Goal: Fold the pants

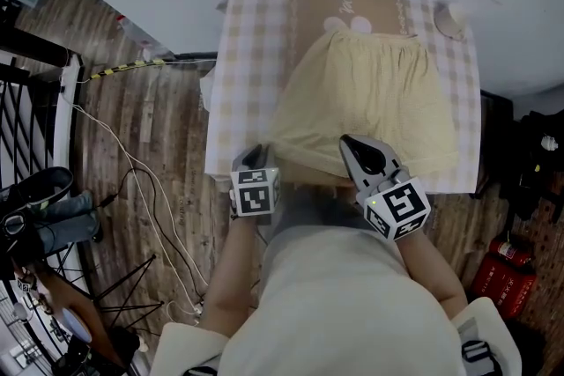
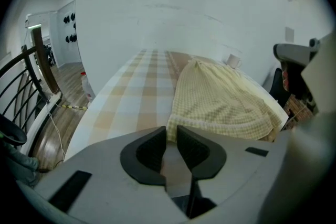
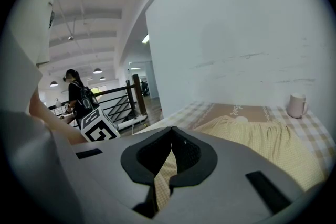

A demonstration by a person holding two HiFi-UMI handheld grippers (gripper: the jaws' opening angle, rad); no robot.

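Pale yellow checked pants [image 1: 366, 101] lie spread on the checked table [image 1: 247, 57], waistband at the far side. My left gripper [image 1: 254, 157] hovers at the table's near edge, by the pants' near left corner. In the left gripper view its jaws [image 2: 171, 132] stand apart, with the pants' hem [image 2: 220, 99] just beyond the tips and nothing pressed between them. My right gripper [image 1: 354, 145] is over the near hem, right of the left one. In the right gripper view its jaws [image 3: 171, 131] are closed on a strip of the yellow fabric [image 3: 268, 139].
A pale mug [image 1: 451, 18] stands at the table's far right corner. A white wall runs behind the table. Cables [image 1: 132, 180] trail over the wooden floor at left, beside a black railing [image 1: 26, 101]. A red extinguisher [image 1: 502, 264] stands low at right.
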